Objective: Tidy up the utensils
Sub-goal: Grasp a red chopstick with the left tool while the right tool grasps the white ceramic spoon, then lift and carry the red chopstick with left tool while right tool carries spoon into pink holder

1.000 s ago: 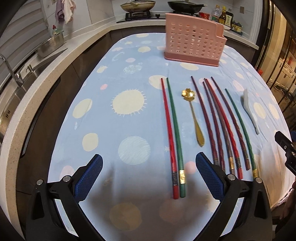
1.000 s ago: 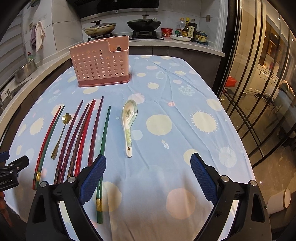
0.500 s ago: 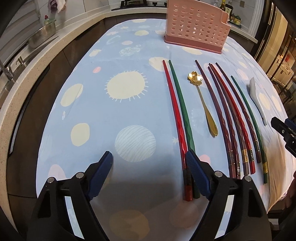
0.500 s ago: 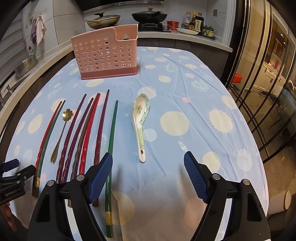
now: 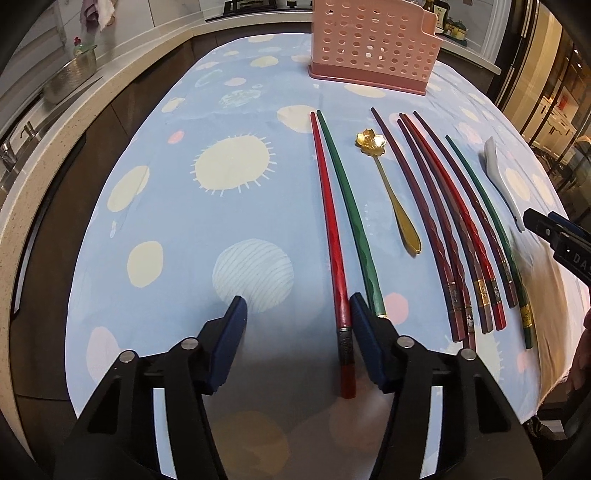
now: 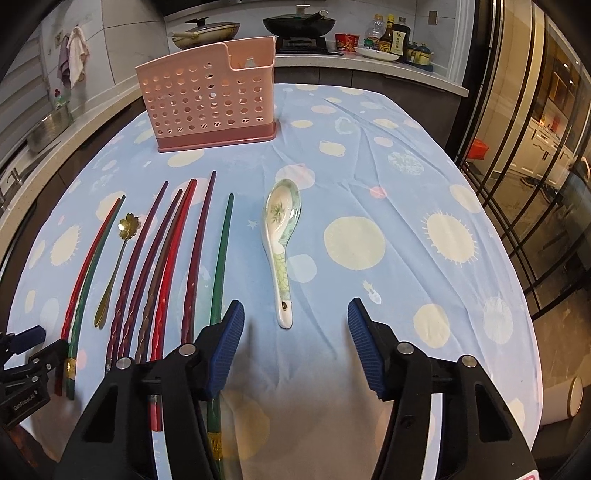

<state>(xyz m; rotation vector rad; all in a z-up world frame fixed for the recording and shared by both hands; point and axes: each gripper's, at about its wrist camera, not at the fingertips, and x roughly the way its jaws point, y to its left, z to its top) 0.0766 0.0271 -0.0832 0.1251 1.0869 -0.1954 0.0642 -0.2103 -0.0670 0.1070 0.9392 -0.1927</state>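
Several chopsticks lie side by side on the blue dotted tablecloth. My left gripper is open and low over the cloth; the red chopstick lies between its fingers, close to the right finger, and the green chopstick runs under that finger. A gold flower spoon lies to the right, then several dark red and purple chopsticks. My right gripper is open, just behind the handle of the ceramic spoon. Another green chopstick runs under its left finger. The pink perforated holder stands at the far side.
A counter with a sink and a steel bowl runs along the left. A stove with pans and bottles is behind the table. Glass doors stand on the right. The table edge is near both grippers.
Both grippers have moved forward and lower toward the utensils. The left one has shifted right, so that the red chopstick now lies between its fingers. Both jaws have narrowed a little.
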